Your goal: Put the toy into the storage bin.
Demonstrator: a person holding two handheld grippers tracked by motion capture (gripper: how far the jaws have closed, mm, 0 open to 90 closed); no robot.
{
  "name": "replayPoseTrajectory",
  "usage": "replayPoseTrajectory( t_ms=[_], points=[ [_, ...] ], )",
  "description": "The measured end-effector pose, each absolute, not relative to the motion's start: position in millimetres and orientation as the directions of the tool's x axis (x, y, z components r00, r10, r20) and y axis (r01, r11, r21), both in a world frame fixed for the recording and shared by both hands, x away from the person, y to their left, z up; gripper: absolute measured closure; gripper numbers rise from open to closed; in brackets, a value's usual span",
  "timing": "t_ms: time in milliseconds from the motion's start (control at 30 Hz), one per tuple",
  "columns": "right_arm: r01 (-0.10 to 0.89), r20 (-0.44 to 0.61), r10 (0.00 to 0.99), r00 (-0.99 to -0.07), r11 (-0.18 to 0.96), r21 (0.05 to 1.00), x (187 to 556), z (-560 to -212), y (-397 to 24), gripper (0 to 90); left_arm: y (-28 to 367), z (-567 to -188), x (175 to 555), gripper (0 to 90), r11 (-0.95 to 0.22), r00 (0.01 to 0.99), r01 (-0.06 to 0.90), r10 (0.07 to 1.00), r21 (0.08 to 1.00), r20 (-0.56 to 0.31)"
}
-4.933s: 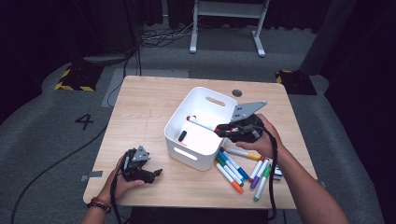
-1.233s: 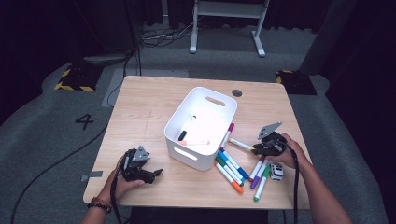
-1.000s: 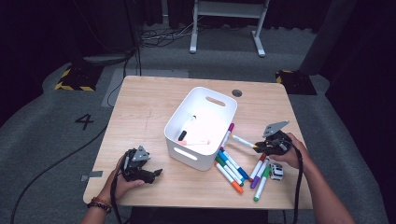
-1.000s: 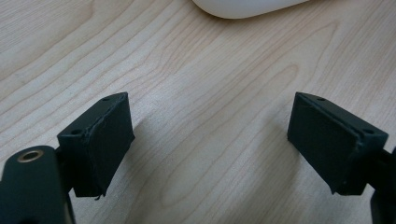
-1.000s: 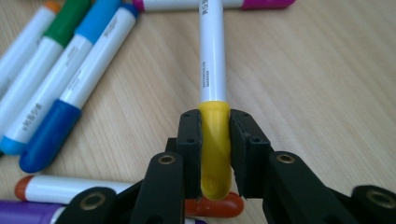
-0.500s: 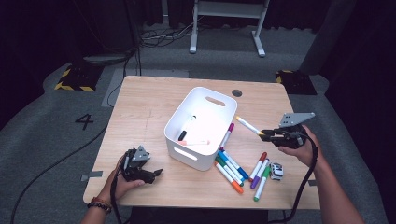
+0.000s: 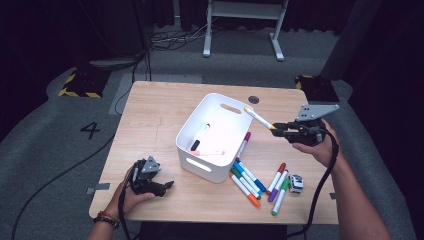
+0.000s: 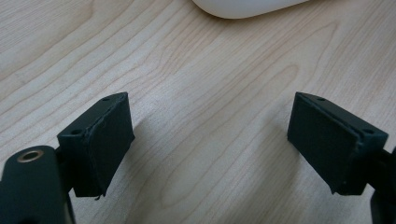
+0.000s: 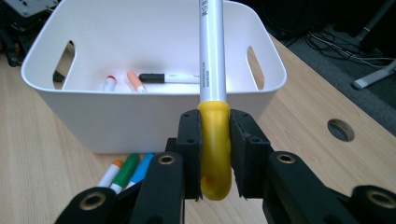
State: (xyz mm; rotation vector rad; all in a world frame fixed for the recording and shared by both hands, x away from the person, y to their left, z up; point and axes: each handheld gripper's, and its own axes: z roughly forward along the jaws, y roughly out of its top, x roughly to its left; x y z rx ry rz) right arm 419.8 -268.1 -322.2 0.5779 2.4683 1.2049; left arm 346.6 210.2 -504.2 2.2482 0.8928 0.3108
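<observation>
Sorting markers into the white bin (image 7: 200, 107); judged under halfway.

- Near left corner of desk (image 7: 160, 115): left gripper (image 7: 167, 186) parked, jaws wide apart, nothing between.
- Near right edge: about seven loose markers (image 7: 250, 180) left to move, plus one small white-and-black object (image 7: 296, 183).
- Mid-desk, inside bin: at least two markers, exact count unclear.
- Beyond, toward right edge: right gripper (image 7: 280, 131) clamped on the yellow-capped marker (image 7: 257, 117), raised, tip over the bin rim.

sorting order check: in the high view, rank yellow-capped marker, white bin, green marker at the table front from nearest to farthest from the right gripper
1. yellow-capped marker, clamped in the right gripper.
2. white bin, just to its left.
3. green marker, lying toward the table's front edge.
</observation>
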Motion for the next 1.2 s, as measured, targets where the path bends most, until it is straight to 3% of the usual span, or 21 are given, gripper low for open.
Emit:
replayPoseTrajectory(
  t_ms=[500,1200],
  points=[
    [0.153,-0.137,0.412,-0.901,0.596,0.788,420.2,-312.6,-218.7,75.0,210.2,-504.1,346.5,14.4,-0.527,0.735,0.514,0.678,0.677,-0.030],
    [0.170,-0.099,0.328,-0.939,0.696,0.698,421.8,-333.6,-135.1,75.0,210.2,-504.1,346.5,14.4,-0.527,0.735,0.513,0.677,0.677,-0.030]
  ],
)
